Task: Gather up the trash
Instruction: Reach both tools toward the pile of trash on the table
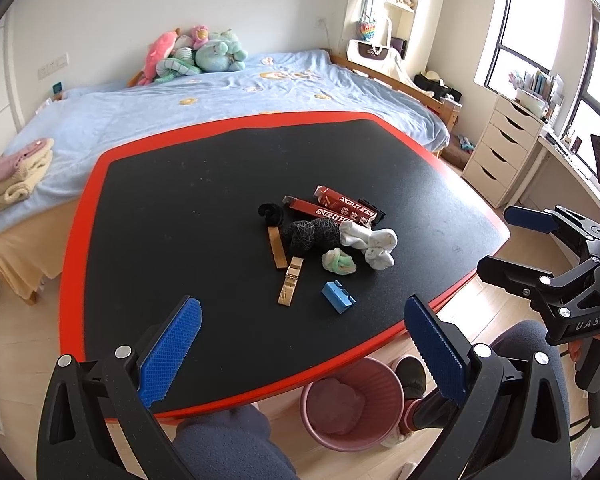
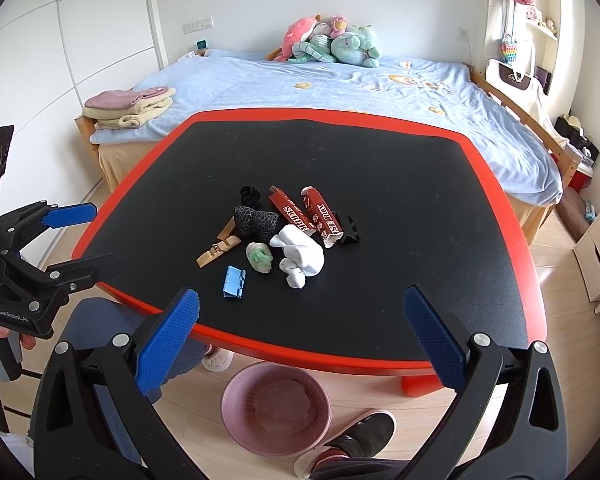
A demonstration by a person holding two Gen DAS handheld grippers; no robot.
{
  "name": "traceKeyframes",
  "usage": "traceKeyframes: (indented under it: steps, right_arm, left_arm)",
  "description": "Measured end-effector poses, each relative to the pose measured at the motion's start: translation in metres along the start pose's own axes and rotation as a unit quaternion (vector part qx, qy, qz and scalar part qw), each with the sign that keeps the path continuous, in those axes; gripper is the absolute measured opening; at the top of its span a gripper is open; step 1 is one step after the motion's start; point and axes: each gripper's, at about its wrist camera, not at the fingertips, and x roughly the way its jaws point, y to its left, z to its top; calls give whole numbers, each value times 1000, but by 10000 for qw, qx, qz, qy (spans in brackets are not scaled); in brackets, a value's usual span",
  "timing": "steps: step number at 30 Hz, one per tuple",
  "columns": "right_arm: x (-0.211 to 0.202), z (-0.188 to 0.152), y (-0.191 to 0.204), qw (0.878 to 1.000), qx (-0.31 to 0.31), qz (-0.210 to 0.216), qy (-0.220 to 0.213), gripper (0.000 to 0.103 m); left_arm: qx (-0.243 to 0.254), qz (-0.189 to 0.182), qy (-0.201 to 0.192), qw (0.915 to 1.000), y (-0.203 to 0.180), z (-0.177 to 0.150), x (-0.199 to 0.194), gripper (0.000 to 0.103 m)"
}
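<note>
A small heap lies mid-table on the black, red-edged table: two red boxes, white socks, dark patterned socks, a green-white wad, a blue clip and tan strips. A pink bin stands on the floor under the near edge. My left gripper is open and empty above the near edge. My right gripper is open and empty.
A bed with a blue cover, plush toys and folded towels stands behind the table. White drawers are to the right. The person's knees and slippered feet are by the bin.
</note>
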Motion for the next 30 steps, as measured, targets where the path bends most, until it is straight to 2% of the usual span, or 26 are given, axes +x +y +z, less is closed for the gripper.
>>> traceKeyframes:
  steps: [12, 30]
  right_arm:
    - [6, -2, -2, 10000, 52, 29, 49, 100]
    - [13, -7, -3, 9998, 69, 72, 143, 100]
  left_arm:
    - [55, 153, -41, 9999, -2, -1, 2, 97]
    - [50, 129, 17, 9999, -1, -1, 4, 97]
